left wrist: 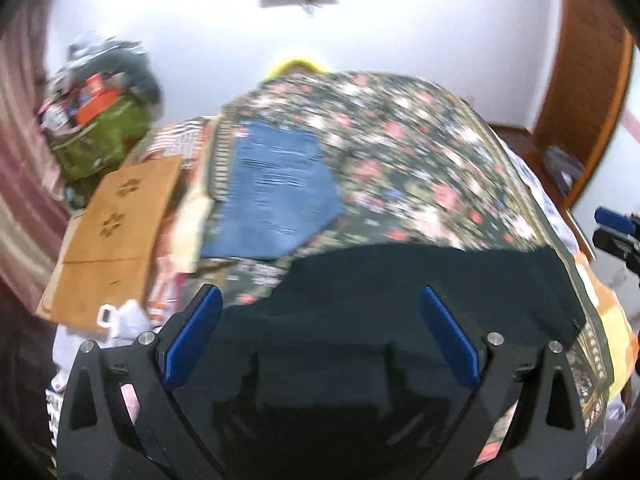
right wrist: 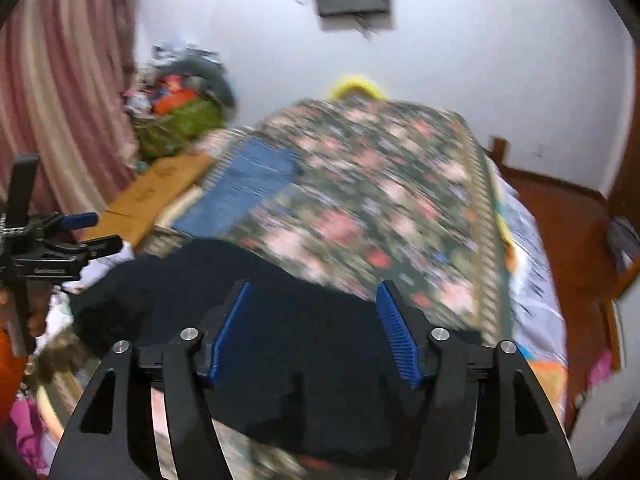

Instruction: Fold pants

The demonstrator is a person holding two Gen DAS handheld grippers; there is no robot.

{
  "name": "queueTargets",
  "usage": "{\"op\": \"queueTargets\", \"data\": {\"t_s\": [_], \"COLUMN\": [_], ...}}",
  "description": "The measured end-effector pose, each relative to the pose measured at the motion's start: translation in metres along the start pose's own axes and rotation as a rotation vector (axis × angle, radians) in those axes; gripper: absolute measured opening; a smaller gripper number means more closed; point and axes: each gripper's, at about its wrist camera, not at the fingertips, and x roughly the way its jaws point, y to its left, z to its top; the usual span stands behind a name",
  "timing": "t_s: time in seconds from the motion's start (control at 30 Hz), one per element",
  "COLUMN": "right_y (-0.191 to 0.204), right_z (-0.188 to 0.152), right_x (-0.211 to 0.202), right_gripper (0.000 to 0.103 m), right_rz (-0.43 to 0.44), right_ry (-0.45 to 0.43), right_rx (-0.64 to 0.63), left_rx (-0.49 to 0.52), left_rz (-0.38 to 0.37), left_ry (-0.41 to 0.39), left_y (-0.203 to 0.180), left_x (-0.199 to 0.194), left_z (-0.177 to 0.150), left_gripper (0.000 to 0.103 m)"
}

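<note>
Dark navy pants [left wrist: 420,280] lie on the near part of a floral bedspread [left wrist: 400,152]; they also show in the right wrist view [right wrist: 280,320]. My left gripper [left wrist: 320,300] is open, its blue pads wide apart above the pants. My right gripper [right wrist: 314,292] is open too, over the pants' middle, holding nothing. Each gripper shows at the edge of the other's view: the right one [left wrist: 616,232] and the left one [right wrist: 76,236]. Both views are motion-blurred.
A folded blue denim piece [left wrist: 276,192] lies further up the bed [right wrist: 248,188]. A cardboard box [left wrist: 116,232] and a green bag of clutter [left wrist: 100,136] sit at the left. Pink curtain [right wrist: 60,100] left, wooden furniture [right wrist: 568,240] right, white wall behind.
</note>
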Motion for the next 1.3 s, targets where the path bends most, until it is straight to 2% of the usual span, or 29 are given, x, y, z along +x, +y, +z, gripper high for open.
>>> {"op": "queueTargets", "data": {"t_s": [0.17,0.33,0.43,0.53,0.67,0.83,0.87,0.9,0.93,0.97,1.0,1.03,1.1,1.13,1.2,1.3], "right_y": [0.051,0.094,0.113,0.128,0.144,0.164,0.167,0.169,0.170,0.171,0.171,0.171,0.166,0.164,0.163,0.166], "right_z": [0.017,0.026,0.030,0.035,0.043,0.042,0.039,0.036,0.033,0.032,0.033,0.033,0.032,0.031,0.029,0.029], "right_x": [0.038,0.089,0.120,0.153,0.199,0.260,0.272,0.282,0.291,0.294,0.294,0.294,0.293,0.293,0.289,0.290], "right_gripper": [0.064,0.064,0.064,0.064,0.064,0.062,0.062,0.055,0.051,0.041,0.020,0.013,0.010,0.009,0.007,0.005], "right_rz": [0.098,0.162,0.177,0.192,0.219,0.254,0.246,0.243,0.245,0.252,0.258,0.247,0.252,0.247,0.221,0.169], "right_ry": [0.008,0.084,0.142,0.210,0.300,0.452,0.488,0.520,0.550,0.554,0.551,0.545,0.532,0.527,0.500,0.471], "right_rx": [-0.050,-0.130,-0.179,-0.210,-0.253,-0.313,-0.320,-0.323,-0.324,-0.324,-0.325,-0.328,-0.310,-0.300,-0.298,-0.318], "left_rx": [-0.098,-0.226,-0.273,-0.279,-0.285,-0.323,-0.318,-0.311,-0.306,-0.306,-0.306,-0.296,-0.281,-0.273,-0.248,-0.264], "left_rz": [0.089,0.125,0.150,0.154,0.114,-0.108,-0.129,-0.141,-0.158,-0.176,-0.176,-0.152,-0.115,-0.084,-0.004,0.054], "left_ry": [0.000,0.131,0.235,0.317,0.403,0.517,0.515,0.502,0.482,0.467,0.454,0.435,0.416,0.405,0.390,0.414], "left_y": [0.080,0.156,0.187,0.202,0.206,0.203,0.201,0.200,0.198,0.198,0.197,0.193,0.189,0.187,0.187,0.193], "left_x": [-0.002,0.036,0.071,0.101,0.131,0.159,0.159,0.158,0.155,0.153,0.151,0.147,0.141,0.137,0.128,0.126], "left_z": [-0.008,-0.031,-0.054,-0.073,-0.089,-0.104,-0.104,-0.103,-0.103,-0.104,-0.104,-0.105,-0.107,-0.109,-0.114,-0.128], "left_gripper": [0.101,0.101,0.101,0.101,0.101,0.099,0.096,0.086,0.070,0.064,0.056,0.051,0.047,0.032,0.031,0.029]}}
